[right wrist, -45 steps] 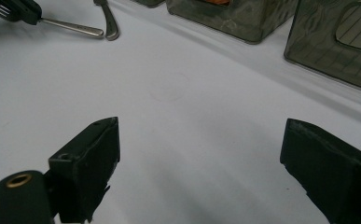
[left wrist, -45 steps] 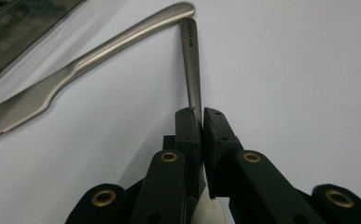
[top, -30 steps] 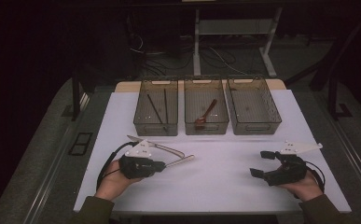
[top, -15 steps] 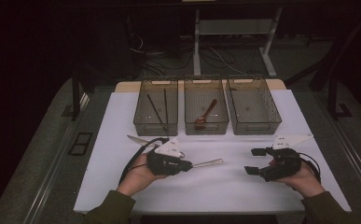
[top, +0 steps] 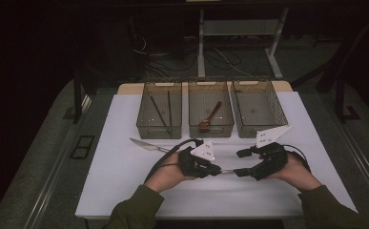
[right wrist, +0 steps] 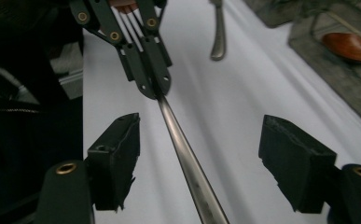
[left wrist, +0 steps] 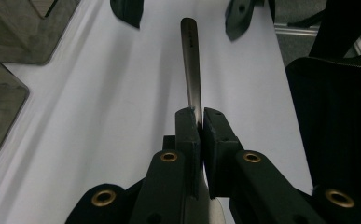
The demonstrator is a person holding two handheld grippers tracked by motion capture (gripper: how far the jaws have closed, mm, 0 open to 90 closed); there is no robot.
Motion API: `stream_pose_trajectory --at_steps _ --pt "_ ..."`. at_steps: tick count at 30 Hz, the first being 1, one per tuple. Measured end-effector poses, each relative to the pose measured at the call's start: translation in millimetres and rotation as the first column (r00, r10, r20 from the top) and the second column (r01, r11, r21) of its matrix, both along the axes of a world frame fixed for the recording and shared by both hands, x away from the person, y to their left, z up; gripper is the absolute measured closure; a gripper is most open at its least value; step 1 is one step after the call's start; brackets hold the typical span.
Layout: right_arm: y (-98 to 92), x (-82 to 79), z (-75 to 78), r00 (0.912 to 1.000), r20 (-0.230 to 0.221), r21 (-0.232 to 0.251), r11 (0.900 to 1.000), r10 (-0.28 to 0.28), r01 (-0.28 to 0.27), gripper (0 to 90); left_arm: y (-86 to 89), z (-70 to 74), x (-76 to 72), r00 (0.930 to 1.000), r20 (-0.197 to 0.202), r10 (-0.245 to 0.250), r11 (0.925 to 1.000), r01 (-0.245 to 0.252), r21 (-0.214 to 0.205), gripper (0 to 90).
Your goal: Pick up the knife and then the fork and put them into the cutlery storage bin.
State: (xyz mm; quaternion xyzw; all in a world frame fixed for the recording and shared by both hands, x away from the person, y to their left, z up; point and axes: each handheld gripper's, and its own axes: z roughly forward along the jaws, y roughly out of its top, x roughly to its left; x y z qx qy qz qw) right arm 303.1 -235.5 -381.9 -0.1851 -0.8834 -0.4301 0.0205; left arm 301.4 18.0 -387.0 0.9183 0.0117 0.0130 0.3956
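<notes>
Both hands are drawing together near the front of the white table (top: 125,191) compared with a second ago, when they were sitting well apart at its left and right. Now the left gripper (top: 215,170) is pointing across at the right gripper (top: 239,163), with a metal fork (top: 227,171) bridging the short gap between them. In the left gripper view the left gripper (left wrist: 201,122) is standing clamped tight on the fork (left wrist: 191,60), its handle reaching out ahead toward the other gripper's two black pads at the top of that view. In the right gripper view the fork's handle (right wrist: 187,163) is lying in the gap of the right gripper (right wrist: 199,161), whose jaws have just been closing but are standing wide enough that neither pad is touching the metal; the tines are showing behind the left gripper (right wrist: 152,81) farther off. A table knife (top: 146,144) is lying on the table to the left of the hands, just in front of the three clear bins (top: 210,131) lined up at the far edge. Two chopsticks (top: 163,110) are resting in the left bin and a wooden spoon (top: 210,117) in the middle one.
</notes>
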Motion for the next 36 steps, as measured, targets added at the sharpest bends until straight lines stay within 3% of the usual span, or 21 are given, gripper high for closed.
stream_pose_trajectory --at_steps 6,11,21,33,36 --pt "21.9 3.3 -7.9 0.9942 -0.001 -0.084 0.9907 0.108 -0.107 41.4 -2.2 -1.6 -4.1 0.9996 0.015 -0.022 0.9993 0.022 0.03 84.8" --pt "37.0 1.7 -16.2 0.9817 -0.01 -0.151 0.9703 0.19 -0.189 53.9 -3.6 -1.7 -6.9 0.9988 0.02 -0.046 0.9984 0.045 0.033 84.8" --pt "43.5 -4.0 -23.4 0.9675 -0.031 -0.21 0.9448 0.251 -0.252 79.1 -7.0 -1.2 -12.4 0.9951 0.036 -0.092 0.9945 0.09 0.054 84.8" --pt "46.6 -8.5 -26.3 0.9595 -0.073 -0.215 0.9352 0.272 -0.282 87.3 -6.7 -5.6 -12.2 0.9945 0.02 -0.102 0.9931 0.101 0.06 84.2" --pt "44.8 -7.7 -27.2 0.962 -0.075 -0.215 0.9378 0.263 -0.273 87.2 -2.6 -5.3 -9.7 0.9972 0.017 -0.072 0.9962 0.072 0.049 76.5"
